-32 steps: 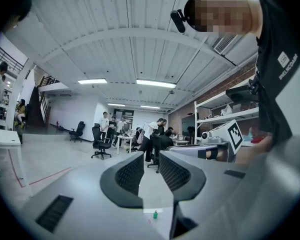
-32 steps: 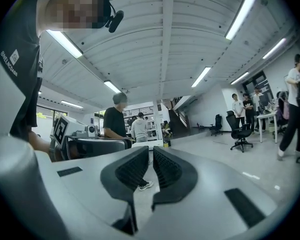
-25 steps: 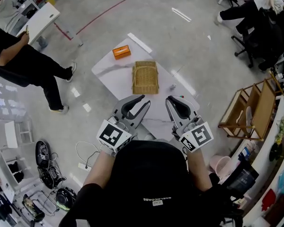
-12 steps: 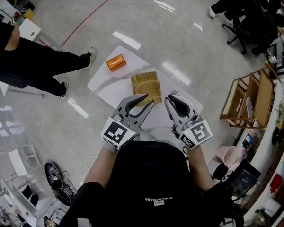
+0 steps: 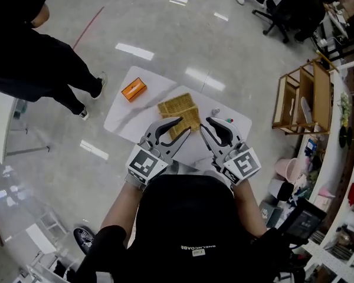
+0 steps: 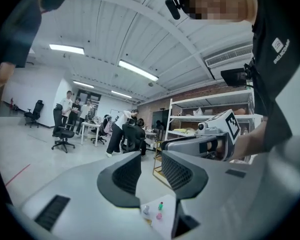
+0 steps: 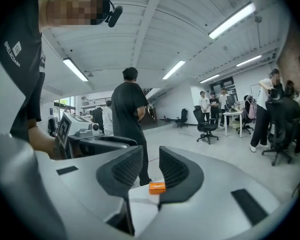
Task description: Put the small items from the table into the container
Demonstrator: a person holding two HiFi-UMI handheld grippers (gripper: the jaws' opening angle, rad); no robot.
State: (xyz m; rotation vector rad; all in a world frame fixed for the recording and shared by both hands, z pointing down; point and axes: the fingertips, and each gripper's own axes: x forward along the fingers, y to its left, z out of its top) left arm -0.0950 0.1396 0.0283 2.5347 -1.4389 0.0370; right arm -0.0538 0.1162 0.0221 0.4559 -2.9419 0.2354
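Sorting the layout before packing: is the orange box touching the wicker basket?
Apart. The head view shows bare white table between the orange box and the wicker basket.

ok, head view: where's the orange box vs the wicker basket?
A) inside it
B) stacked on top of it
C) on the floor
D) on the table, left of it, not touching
D: the orange box lies on the white table to the left of the wicker basket, with bare tabletop between them.
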